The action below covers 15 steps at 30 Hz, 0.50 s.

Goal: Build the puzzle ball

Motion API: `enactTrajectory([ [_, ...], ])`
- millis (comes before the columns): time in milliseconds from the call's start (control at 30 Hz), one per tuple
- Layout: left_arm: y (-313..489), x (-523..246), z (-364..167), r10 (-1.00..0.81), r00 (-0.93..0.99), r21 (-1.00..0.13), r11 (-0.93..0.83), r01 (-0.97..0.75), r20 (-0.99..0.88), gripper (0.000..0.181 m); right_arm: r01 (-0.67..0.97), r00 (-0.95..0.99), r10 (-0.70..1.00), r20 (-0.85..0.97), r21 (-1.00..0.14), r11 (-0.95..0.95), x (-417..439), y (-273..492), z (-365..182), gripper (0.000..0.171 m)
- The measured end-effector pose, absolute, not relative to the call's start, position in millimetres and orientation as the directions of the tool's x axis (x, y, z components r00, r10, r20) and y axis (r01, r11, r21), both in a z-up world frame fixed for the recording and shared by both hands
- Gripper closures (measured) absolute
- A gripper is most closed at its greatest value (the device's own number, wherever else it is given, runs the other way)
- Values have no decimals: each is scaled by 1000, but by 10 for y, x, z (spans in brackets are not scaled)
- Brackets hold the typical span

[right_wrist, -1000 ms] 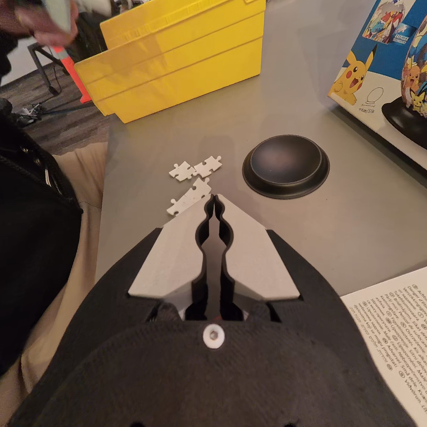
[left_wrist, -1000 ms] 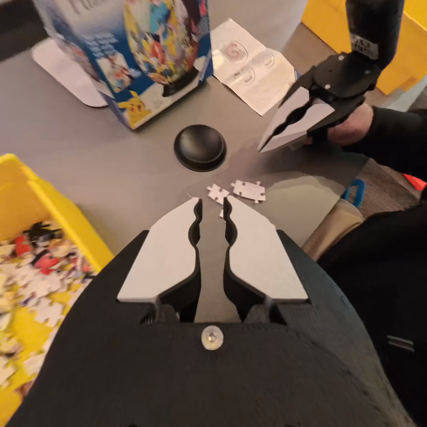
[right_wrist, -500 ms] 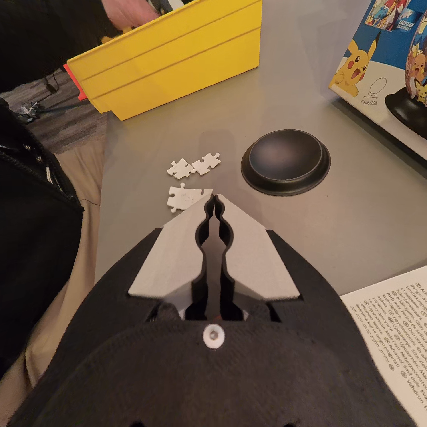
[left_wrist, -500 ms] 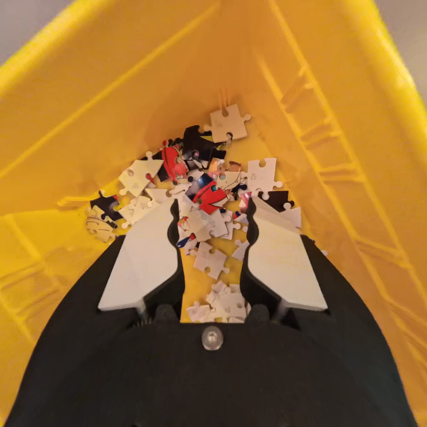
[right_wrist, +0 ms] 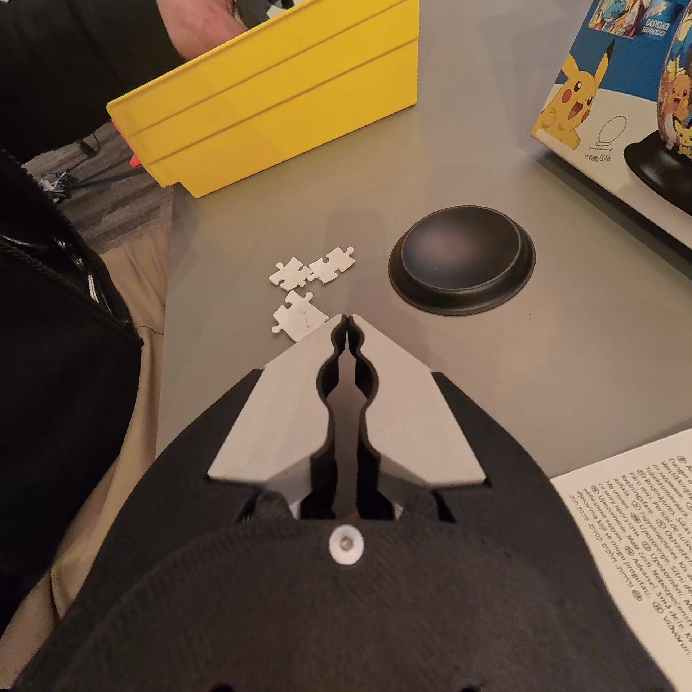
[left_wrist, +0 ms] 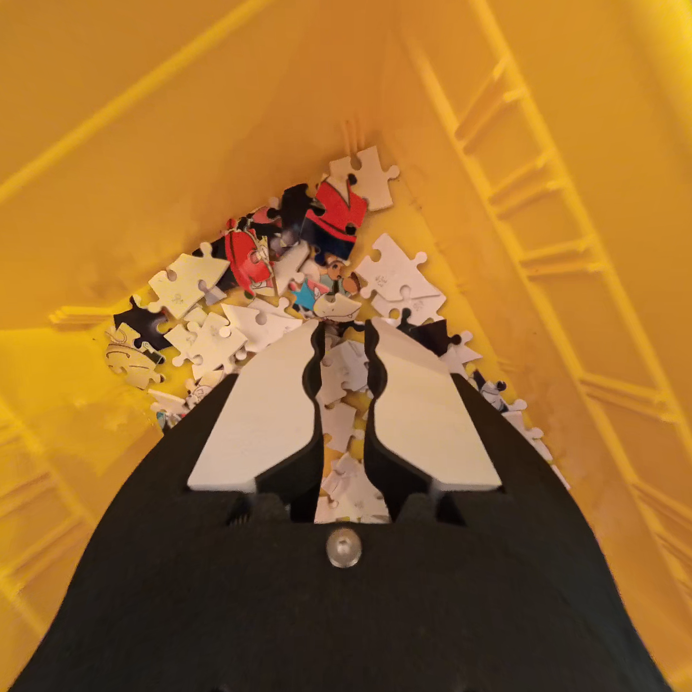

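My left gripper is open, jaws a narrow gap apart, pointing down into a yellow bin. Its tips sit on a pile of loose puzzle pieces, some white side up, some showing colour. A white piece lies between the fingers; I cannot tell if they touch it. My right gripper is shut and empty, low over the grey table. Just left of its tips lies a white joined piece. Two more white pieces lie beyond it. The black round stand sits to the right.
The yellow bin stands at the table's far left, a person's hand above it. The puzzle box is at far right, a printed leaflet at near right. The table edge runs beside the person's lap.
My left gripper swung from over the table into the yellow bin, went lower onto the pile and narrowed its jaws. The white joined piece by my right gripper turned; the right gripper stayed shut.
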<state>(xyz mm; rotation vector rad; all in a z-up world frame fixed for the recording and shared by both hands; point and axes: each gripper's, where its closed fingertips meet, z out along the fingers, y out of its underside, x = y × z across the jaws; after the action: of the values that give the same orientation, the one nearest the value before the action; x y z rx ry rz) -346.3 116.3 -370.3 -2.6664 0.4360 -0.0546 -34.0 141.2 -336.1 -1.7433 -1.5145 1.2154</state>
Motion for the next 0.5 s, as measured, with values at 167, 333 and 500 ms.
enactTrajectory([
  [167, 1119, -3345, -3511, -303, 947, -535, -820, -204, 103, 177, 487, -31, 958, -286, -841, -236, -340, 1412, -3363, 171],
  [333, 1003, -3333, -3504, -269, 937, -562, -821, -102, 223, 177, 485, -32, 958, -287, -842, -236, -339, 1412, -3359, 171],
  [500, 847, -3304, -3585, -196, 915, -455, -890, -16, 352, 177, 482, -32, 958, -284, -844, -234, -338, 1413, -3355, 171],
])
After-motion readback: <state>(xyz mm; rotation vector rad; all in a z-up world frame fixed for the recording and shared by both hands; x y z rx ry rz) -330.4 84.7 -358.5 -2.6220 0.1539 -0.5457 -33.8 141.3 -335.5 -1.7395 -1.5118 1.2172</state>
